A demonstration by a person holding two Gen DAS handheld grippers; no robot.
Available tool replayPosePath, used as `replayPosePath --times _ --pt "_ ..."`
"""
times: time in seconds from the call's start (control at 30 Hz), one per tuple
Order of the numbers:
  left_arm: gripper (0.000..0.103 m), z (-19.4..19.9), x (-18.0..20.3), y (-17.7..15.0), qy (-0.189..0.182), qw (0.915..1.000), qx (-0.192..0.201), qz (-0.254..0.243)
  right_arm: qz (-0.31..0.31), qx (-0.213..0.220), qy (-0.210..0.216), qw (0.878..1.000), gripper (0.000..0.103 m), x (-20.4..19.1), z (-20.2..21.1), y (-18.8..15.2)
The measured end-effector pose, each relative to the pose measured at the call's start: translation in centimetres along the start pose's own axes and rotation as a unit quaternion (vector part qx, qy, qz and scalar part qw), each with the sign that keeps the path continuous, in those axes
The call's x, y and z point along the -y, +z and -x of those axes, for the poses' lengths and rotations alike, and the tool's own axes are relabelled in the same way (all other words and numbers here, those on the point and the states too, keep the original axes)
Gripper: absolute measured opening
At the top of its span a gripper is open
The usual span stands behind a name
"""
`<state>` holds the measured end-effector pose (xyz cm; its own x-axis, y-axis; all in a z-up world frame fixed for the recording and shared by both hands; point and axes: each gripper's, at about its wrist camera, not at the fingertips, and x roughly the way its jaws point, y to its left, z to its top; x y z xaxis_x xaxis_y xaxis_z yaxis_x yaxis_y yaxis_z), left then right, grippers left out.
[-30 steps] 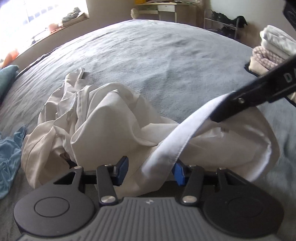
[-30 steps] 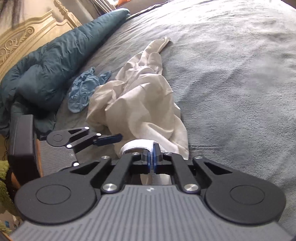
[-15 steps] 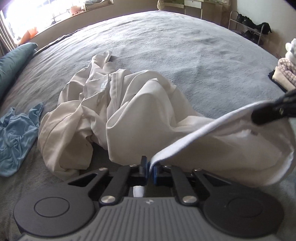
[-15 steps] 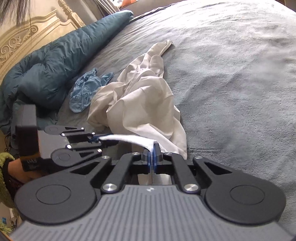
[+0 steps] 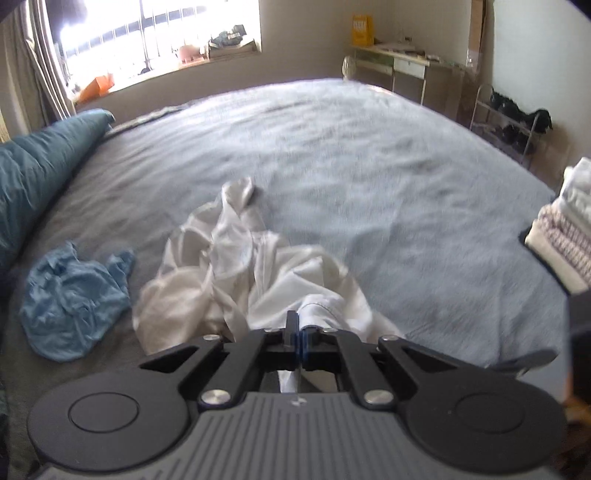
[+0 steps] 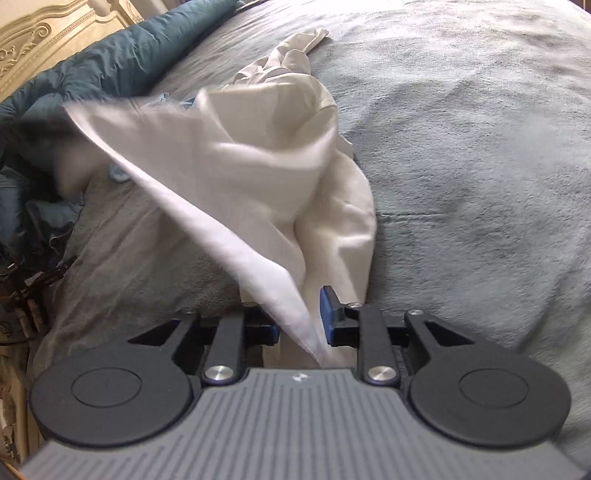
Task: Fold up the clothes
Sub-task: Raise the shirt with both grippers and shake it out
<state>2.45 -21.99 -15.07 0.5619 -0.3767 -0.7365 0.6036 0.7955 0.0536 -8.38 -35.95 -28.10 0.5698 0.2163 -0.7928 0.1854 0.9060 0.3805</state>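
Observation:
A crumpled cream-white garment (image 5: 236, 273) lies on the grey bed (image 5: 351, 166). My left gripper (image 5: 298, 338) is shut on the garment's hem and holds it up. In the right wrist view the same garment (image 6: 258, 155) stretches as a taut sheet from upper left down between my right gripper's (image 6: 301, 326) open jaws. The blue pads (image 6: 328, 308) stand apart with the cloth edge loose between them. The left gripper shows only as a dark blur at the upper left of that view.
A light blue garment (image 5: 70, 299) lies left of the white one. A teal duvet (image 5: 33, 173) runs along the left. A stack of folded clothes (image 5: 565, 236) sits at the bed's right edge. A carved headboard (image 6: 48, 33) stands behind the duvet.
My left gripper closed on the hem and lifted it up and away to the left. My right gripper opened; the cloth now lies loose between its pads.

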Motion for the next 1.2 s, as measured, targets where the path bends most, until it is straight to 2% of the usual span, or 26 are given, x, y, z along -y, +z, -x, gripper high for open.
replayPosePath --times 0.13,0.2,0.3,0.43,0.6,0.8,0.9,1.0,1.2 --pt "0.002 4.0 -0.5 2.3 0.008 0.9996 0.027 0.002 -0.011 0.023 -0.029 0.999 0.020 -1.0 0.0 -0.4" --pt "0.002 5.7 -0.7 2.8 0.013 0.9993 0.036 0.001 -0.013 0.042 -0.047 0.998 0.014 -1.6 0.9 -0.1" --pt "0.002 8.3 -1.3 3.1 0.022 0.9987 0.045 0.003 0.001 0.083 -0.079 0.993 0.007 -2.6 4.0 1.1" --pt "0.002 12.6 -2.8 3.7 0.026 0.9971 0.067 0.025 0.053 0.138 -0.123 0.981 0.005 -4.6 9.7 3.4" --pt "0.002 19.7 -5.0 5.5 0.029 0.9900 0.131 0.045 0.142 0.224 -0.169 0.949 0.004 -9.5 18.6 6.2" --pt "0.002 29.6 -7.6 8.2 0.024 0.9709 0.234 0.047 0.196 0.316 -0.194 0.908 0.004 -15.9 29.1 8.7" --pt "0.002 34.0 -8.9 8.8 0.013 0.9595 0.276 0.054 0.210 0.355 -0.200 0.889 0.004 -18.8 33.8 8.7" --pt "0.002 38.0 -10.0 8.7 -0.008 0.9487 0.309 0.066 0.207 0.395 -0.188 0.875 0.004 -21.1 38.3 8.4" --pt "0.002 44.4 -10.0 7.7 -0.037 0.9321 0.356 0.056 0.225 0.446 -0.191 0.845 0.004 -24.2 44.3 6.0"
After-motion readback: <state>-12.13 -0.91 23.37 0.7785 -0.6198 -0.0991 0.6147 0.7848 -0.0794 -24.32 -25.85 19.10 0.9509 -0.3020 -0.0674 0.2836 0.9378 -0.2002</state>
